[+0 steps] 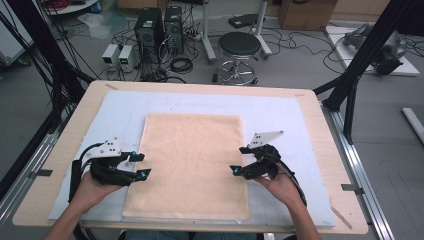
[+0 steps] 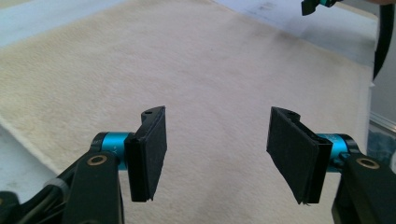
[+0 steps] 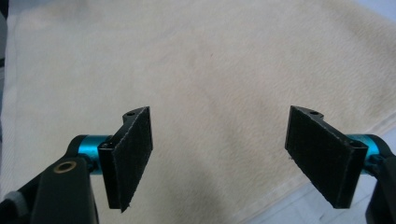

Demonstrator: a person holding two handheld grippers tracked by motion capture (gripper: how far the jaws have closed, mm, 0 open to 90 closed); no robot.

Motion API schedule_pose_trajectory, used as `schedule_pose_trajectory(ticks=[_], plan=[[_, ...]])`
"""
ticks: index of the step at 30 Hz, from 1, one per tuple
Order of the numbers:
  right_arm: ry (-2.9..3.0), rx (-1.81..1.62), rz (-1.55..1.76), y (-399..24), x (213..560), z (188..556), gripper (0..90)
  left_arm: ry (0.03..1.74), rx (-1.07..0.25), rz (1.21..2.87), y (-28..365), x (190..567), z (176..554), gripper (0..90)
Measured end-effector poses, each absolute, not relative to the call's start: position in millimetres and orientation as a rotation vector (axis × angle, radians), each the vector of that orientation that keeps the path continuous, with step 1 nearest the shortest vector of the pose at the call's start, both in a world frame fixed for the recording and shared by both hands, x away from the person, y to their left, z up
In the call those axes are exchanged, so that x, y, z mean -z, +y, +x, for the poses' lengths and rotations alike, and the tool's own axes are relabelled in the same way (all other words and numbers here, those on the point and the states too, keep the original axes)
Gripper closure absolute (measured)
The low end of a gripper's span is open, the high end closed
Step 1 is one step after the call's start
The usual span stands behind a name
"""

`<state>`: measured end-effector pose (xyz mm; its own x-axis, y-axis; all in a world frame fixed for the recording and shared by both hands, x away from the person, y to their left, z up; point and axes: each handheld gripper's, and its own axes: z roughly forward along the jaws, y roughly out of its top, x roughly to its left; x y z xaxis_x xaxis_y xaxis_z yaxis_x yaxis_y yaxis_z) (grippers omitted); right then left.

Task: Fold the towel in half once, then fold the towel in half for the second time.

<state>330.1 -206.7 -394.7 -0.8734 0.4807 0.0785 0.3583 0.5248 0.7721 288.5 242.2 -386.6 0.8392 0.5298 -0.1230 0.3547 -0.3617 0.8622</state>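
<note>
The cream rectangular terry towel [image 1: 190, 162] is laid flat on the surface, apparently folded once; further folding seems left. The left tool [image 1: 140, 165] and right tool [image 1: 240, 159] are held spread, gripping nothing.

A lab: computer towers [image 1: 159, 27], power supplies [image 1: 119, 54] and loose cables [image 1: 181, 64] (all on the floor) behind the table [image 1: 320, 130].
</note>
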Motion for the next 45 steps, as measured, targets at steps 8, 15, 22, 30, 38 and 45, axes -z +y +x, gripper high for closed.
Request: schedule_pose_trajectory(ticks=[8,15,22,30,38,45], plan=[[2.573,-1.296,0.729,-204,383,348,21.8,0.695,-0.233,1.962,247,382,305,38.9],[2.582,-1.281,0.73,-200,384,364,21.9,0.714,-0.252,1.956,245,378,326,38.6],[2.576,-1.274,0.793,-204,381,383,21.8,0.739,-0.267,1.953,243,372,351,38.2],[2.573,-1.256,0.802,-207,384,389,21.9,0.772,-0.238,1.944,245,382,366,38.3],[2.57,-1.216,0.82,-207,377,410,21.8,0.834,-0.241,1.93,251,384,391,38.6],[2.508,-1.244,0.848,-211,369,436,25.9,0.872,-0.261,1.951,251,374,419,38.4]])
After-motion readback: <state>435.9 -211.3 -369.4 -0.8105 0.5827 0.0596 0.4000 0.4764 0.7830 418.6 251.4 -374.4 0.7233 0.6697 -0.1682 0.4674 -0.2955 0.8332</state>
